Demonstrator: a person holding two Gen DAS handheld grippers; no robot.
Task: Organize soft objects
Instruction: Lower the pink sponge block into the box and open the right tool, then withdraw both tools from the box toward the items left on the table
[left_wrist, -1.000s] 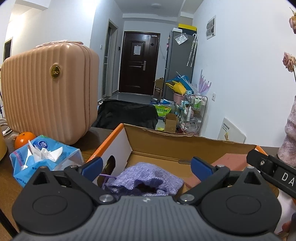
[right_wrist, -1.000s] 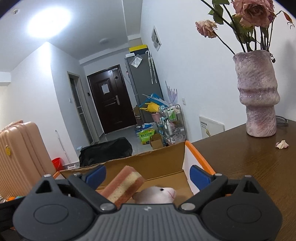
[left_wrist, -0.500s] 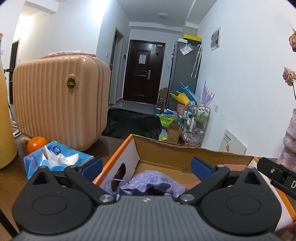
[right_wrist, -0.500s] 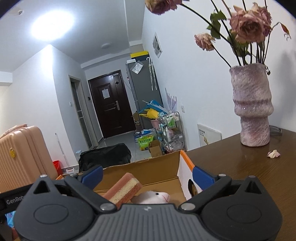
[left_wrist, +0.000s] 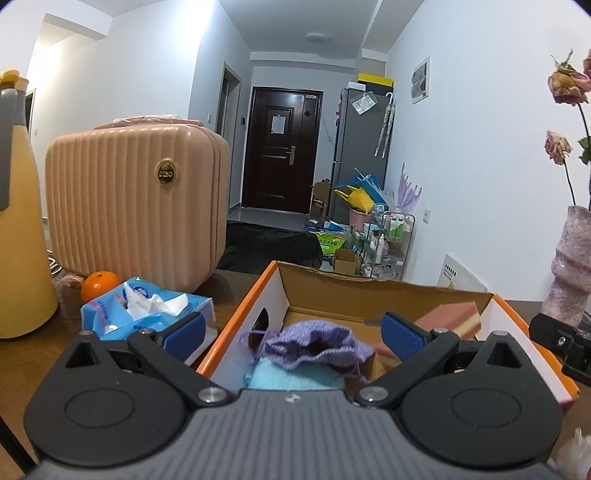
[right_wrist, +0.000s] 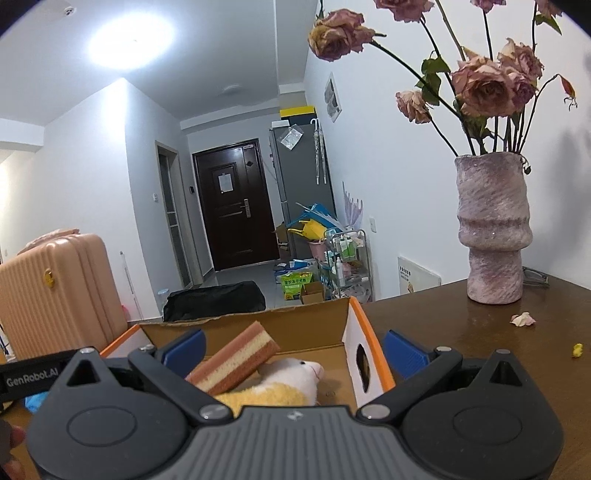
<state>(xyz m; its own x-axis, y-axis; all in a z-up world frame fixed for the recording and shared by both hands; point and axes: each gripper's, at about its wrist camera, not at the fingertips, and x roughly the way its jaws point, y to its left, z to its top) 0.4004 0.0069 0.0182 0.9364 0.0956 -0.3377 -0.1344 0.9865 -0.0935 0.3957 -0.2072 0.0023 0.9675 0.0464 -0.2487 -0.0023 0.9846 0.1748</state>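
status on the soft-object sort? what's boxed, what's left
Boxed: purple knit pouch, light-blue cloth, sponge, plush toy, all inside the cardboard box. In hand: nothing; left claw and right claw are open. Left: no loose soft toys visible; tissue pack sits outside.

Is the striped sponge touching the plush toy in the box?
Touching. The right wrist view shows the sponge lying directly against the plush toy, with no gap between them.
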